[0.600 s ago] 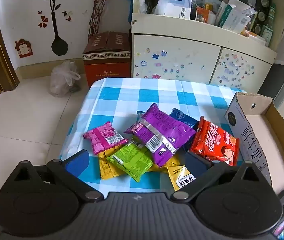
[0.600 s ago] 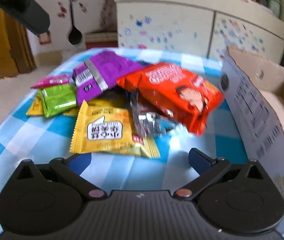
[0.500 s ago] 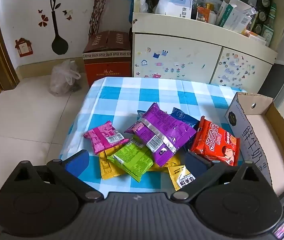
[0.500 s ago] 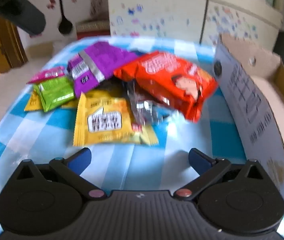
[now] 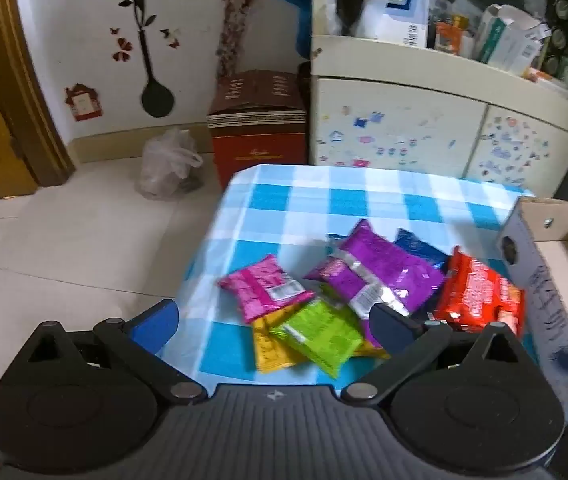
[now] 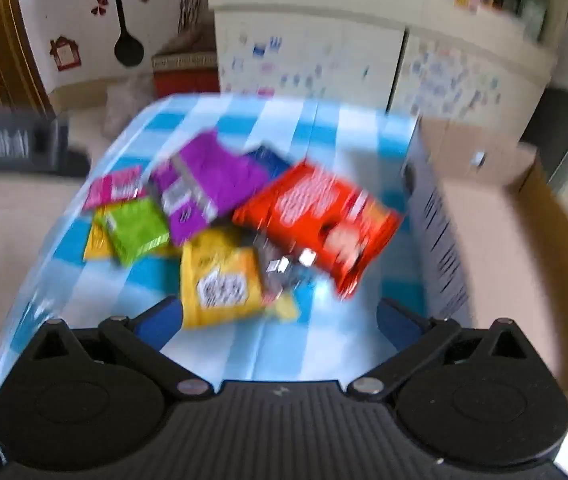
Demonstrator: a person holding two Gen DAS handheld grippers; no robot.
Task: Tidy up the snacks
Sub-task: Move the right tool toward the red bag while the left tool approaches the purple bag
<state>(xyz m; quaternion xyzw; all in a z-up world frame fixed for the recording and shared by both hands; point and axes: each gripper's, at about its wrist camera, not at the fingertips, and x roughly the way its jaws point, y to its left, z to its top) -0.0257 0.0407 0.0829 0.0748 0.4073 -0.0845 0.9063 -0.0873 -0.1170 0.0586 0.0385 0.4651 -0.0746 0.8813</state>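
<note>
While both tools hover above the checked tablecloth, we see our left gripper at the bottom of its frame with its blue-tipped fingers spread wide and nothing between them, and our right gripper low in its own frame, likewise spread and holding nothing. To the right of the table in both views stands a cardboard box, open at the top; the part of its floor that we can see holds no packets. The snacks lie in a loose heap on the cloth at mid-frame: a pink packet to the left, a green packet overlapping a yellow packet, a purple packet across the middle, a dark blue packet behind it, and a red packet nearest the box wall. In the left wrist view the green packet sits just ahead of the gap between the fingers. In the blurred right wrist view a second yellow packet lies just ahead of the left finger, beside a small silvery wrapper, with the red packet further up and right.
</note>
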